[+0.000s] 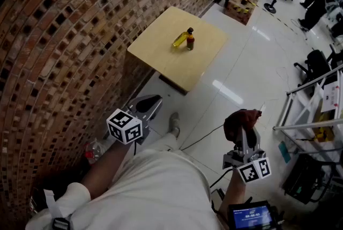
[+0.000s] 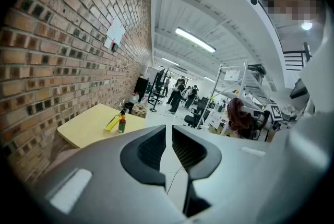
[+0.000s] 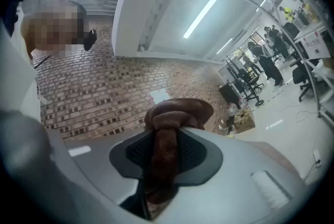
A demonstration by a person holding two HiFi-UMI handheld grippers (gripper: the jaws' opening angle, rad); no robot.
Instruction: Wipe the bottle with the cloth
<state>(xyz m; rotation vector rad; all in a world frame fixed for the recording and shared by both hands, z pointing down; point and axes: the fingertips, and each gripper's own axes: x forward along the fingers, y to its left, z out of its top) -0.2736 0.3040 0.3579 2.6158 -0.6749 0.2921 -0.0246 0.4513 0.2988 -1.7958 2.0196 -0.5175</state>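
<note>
On the light wooden table (image 1: 201, 57) stands a small dark bottle (image 1: 190, 41) with a red label. A yellow bottle (image 1: 180, 39) lies beside it. Both also show in the left gripper view, the dark bottle (image 2: 122, 124) upright and the yellow bottle (image 2: 112, 122) on its side. My left gripper (image 1: 146, 107) hangs far short of the table, shut and with nothing in it (image 2: 168, 134). My right gripper (image 1: 245, 140) is shut on a dark red-brown cloth (image 1: 241, 120), which bunches above the jaws (image 3: 175, 113). Both grippers are near the person's legs.
A brick wall (image 1: 59, 36) runs along the left, right beside the table. Glossy white floor (image 1: 236, 79) lies between me and the table, with a black cable (image 1: 201, 139) across it. A metal rack (image 1: 316, 111) stands at the right; boxes (image 1: 240, 6) and people are farther back.
</note>
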